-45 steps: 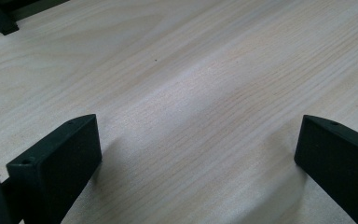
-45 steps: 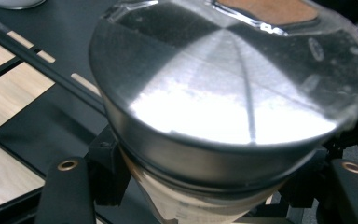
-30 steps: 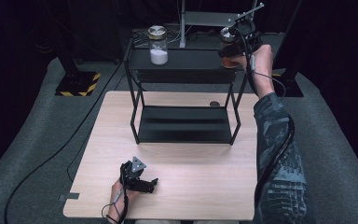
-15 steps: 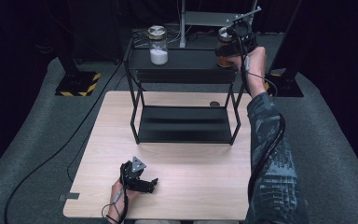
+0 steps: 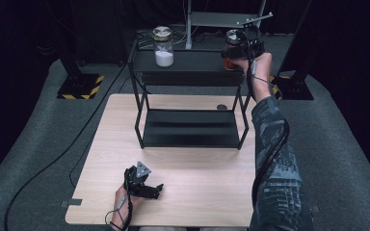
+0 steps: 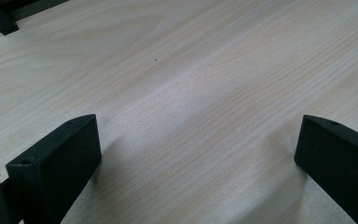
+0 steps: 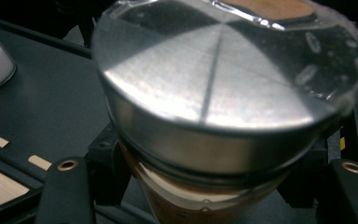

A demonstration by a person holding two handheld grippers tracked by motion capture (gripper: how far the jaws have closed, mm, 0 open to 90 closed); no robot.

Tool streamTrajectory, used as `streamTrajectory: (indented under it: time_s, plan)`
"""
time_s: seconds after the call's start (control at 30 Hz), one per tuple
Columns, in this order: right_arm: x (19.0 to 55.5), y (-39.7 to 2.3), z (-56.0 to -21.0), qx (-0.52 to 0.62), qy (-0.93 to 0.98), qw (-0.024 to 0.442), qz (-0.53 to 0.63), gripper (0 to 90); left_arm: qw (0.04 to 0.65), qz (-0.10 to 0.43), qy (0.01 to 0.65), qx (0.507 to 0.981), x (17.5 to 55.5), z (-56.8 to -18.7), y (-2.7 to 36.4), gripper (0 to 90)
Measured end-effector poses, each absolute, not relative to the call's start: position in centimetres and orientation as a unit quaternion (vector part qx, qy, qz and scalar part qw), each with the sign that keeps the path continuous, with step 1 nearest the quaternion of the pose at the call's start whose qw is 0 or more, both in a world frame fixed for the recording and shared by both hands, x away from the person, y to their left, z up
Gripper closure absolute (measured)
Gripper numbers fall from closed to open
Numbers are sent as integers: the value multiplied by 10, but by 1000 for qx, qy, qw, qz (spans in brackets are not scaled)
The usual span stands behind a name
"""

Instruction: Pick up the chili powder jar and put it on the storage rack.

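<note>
While left claw idles (open), right claw clamps jar.

Black shelf, pale wood-grain table, silver-lidded amber jar, white-filled jar.

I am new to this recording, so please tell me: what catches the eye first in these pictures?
First, the right gripper, reaching far over the table, its jaws shut on a jar with a metal lid and brownish contents at the right end of the black rack's top shelf. A second jar holding white powder stands at that shelf's left end. The left gripper rests open on the wooden table.
</note>
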State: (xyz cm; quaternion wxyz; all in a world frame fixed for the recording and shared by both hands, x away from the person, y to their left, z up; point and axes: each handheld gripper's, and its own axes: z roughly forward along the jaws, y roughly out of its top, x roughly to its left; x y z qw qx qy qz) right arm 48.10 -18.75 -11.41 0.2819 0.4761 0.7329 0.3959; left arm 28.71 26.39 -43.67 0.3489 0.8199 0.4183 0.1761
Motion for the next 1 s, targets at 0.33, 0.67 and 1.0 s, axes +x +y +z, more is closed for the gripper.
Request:
streamTrajectory:
  time_s: [0.33, 0.67, 1.0]
  plan:
    - [480, -187, -122, 478, 721, 293, 408, 309, 349, 176, 418, 820, 287, -437, 264, 0]
    - [480, -189, -125, 479, 717, 292, 414, 308, 349, 176, 418, 820, 287, -437, 264, 0]
    - [481, -189, -122, 480, 721, 287, 410, 306, 349, 177, 418, 820, 287, -437, 264, 0]
